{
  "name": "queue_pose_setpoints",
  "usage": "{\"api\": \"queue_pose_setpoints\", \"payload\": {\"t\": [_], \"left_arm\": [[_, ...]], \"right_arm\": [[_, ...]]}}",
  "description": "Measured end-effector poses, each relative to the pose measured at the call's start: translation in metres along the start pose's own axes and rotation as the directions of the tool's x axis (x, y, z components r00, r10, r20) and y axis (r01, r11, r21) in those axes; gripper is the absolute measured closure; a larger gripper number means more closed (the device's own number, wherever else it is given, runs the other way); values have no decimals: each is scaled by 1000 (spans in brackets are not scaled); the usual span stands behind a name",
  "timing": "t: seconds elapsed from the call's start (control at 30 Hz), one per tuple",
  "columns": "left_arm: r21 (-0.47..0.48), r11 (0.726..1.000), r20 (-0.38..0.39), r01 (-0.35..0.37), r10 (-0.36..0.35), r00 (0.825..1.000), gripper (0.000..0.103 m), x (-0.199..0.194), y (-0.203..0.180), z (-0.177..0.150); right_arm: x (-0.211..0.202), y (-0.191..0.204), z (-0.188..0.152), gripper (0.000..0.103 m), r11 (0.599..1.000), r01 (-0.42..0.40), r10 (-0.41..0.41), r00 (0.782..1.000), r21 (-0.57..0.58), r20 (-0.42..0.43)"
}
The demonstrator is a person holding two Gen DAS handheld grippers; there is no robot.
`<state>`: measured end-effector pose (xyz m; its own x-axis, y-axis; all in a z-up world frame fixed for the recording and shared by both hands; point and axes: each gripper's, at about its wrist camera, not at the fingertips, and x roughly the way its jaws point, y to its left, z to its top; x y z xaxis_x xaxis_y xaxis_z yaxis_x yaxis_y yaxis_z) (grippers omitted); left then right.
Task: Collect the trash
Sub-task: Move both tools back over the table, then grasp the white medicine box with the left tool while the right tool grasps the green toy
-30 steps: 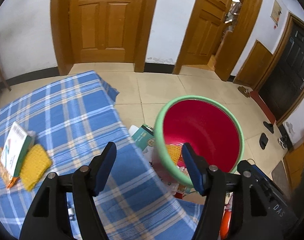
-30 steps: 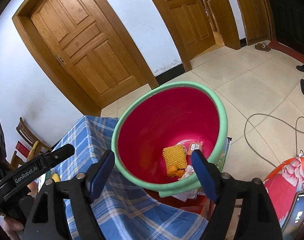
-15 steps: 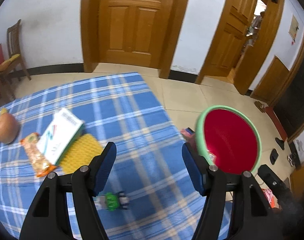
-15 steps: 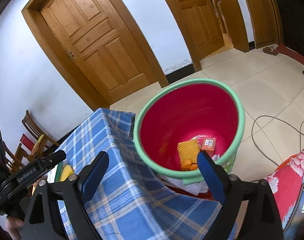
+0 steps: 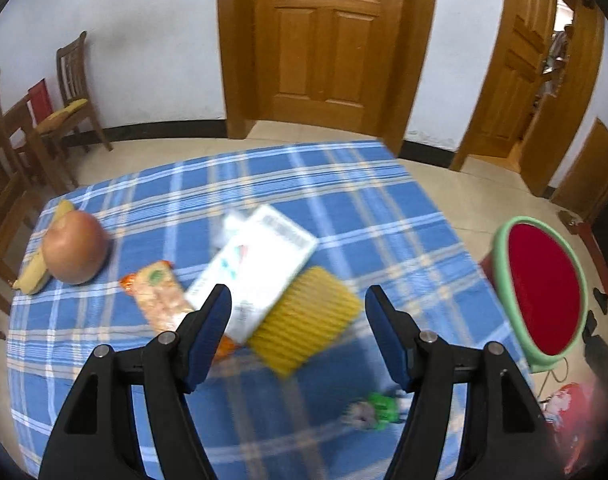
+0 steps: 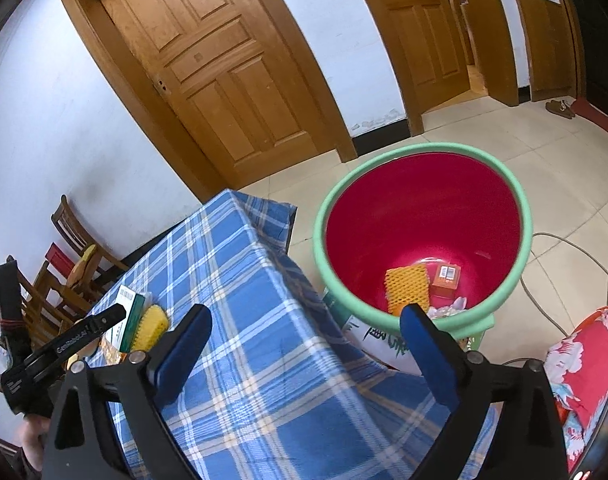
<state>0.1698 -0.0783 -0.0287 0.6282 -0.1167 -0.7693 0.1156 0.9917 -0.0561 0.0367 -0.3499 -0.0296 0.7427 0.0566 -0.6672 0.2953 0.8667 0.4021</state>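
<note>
Both tongs wide apart, empty; left tongs (image 5: 298,300) over box (image 5: 260,268), sponge (image 5: 308,324); right tongs (image 6: 304,324) near bin (image 6: 520,200).

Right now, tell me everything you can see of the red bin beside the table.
The red bin is a round, plastic-looking tub, glossy red inside with a pale green rim. It stands upright off the corner of the blue plaid tablecloth, on something red that is mostly hidden, with printed paper below its near side. At its bottom lie a yellow mesh piece, a small orange box and some crumpled wrapper. Neither tool touches it.
</note>
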Motion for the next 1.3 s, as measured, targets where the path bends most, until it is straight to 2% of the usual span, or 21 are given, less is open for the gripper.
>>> {"api": "queue_pose_setpoints", "payload": {"t": [0.23,0.43,0.6,0.67,0.7,0.87,1.1,1.3], "left_arm": [[56,996,-23,-68,70,997,23,23,21,1],[104,989,-42,-102,107,993,22,42,27,1],[68,995,-40,-68,71,997,22,48,35,1],[58,997,-38,-42,45,998,30,48,36,1],[51,999,-39,-20,22,999,37,47,37,1],[37,999,-20,13,-12,1000,38,38,37,1],[-6,998,23,57,-57,998,38,3,41,-5],[-55,996,57,63,-60,997,38,-25,52,-20]], "right_arm": [[12,17,-8,5,1000,5,-6,999,-30,-37],[19,31,-12,5,998,10,-13,998,-56,-58],[24,39,-14,5,997,12,-17,997,-73,-72],[25,43,-16,5,997,11,-17,997,-80,-78],[26,44,-17,5,997,10,-16,997,-83,-81],[28,52,-22,5,995,-1,-8,996,-96,-92],[28,65,-30,4,992,-19,6,995,-121,-104],[32,81,-40,3,986,-42,22,992,-161,-121]]}}
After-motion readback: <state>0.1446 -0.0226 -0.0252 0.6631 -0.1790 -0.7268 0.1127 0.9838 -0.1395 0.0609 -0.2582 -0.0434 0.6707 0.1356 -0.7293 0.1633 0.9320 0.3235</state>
